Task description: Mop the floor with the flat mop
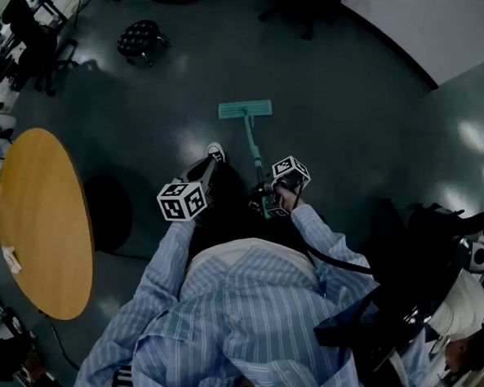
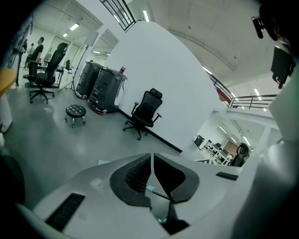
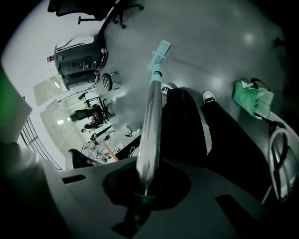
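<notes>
Jaws of the right gripper (image 3: 145, 187) are clamped on the mop handle (image 3: 152, 112). It runs forward and down to the teal mop head (image 1: 245, 109), which lies flat on the floor (image 1: 353, 114) just ahead of the person's shoe (image 1: 215, 152). Jaws of the left gripper (image 2: 152, 162) are pressed together with nothing between them; the head view shows it beside the handle, apart from it. A round wooden bench (image 1: 40, 217) stands to the left.
</notes>
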Demonstrator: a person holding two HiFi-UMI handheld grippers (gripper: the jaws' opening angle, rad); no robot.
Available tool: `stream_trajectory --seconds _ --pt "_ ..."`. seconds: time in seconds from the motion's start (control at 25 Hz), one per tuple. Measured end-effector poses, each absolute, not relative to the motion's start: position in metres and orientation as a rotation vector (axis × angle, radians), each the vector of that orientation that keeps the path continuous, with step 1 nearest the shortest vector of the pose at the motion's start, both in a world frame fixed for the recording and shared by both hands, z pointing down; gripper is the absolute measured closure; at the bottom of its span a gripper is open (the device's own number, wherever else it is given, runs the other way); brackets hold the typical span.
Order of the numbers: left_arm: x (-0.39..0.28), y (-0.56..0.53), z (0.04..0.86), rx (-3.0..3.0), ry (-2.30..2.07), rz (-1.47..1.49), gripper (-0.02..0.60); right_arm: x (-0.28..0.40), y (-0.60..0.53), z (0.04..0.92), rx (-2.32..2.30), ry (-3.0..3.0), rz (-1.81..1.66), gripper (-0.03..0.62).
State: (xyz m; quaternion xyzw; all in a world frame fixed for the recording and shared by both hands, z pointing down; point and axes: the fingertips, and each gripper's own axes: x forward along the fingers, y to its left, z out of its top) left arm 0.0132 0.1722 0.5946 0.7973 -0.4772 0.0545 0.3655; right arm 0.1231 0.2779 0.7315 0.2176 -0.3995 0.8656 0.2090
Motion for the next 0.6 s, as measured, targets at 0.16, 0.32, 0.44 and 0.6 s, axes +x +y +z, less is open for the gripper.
stream_trajectory --seconds 0.16,0.32,0.44,0.6 --pt "0.032 0.193 0.597 2.05 -1.197 0.162 0.558 0.135 0.299 0.724 0.603 -1.098 2.422 0.579" --pt "0.033 0.201 0.596 2.053 -1.181 0.166 0.558 0.135 0.309 0.721 0.604 -1.098 2.448 0.579" --pt "0.022 0.201 0.598 2.055 -1.163 0.177 0.558 0.126 0.314 0.72 0.618 -1.095 2.472 0.579" --pt "0.006 0.197 0.597 2.075 -1.126 0.204 0.558 0.109 0.317 0.72 0.638 -1.089 2.495 0.579"
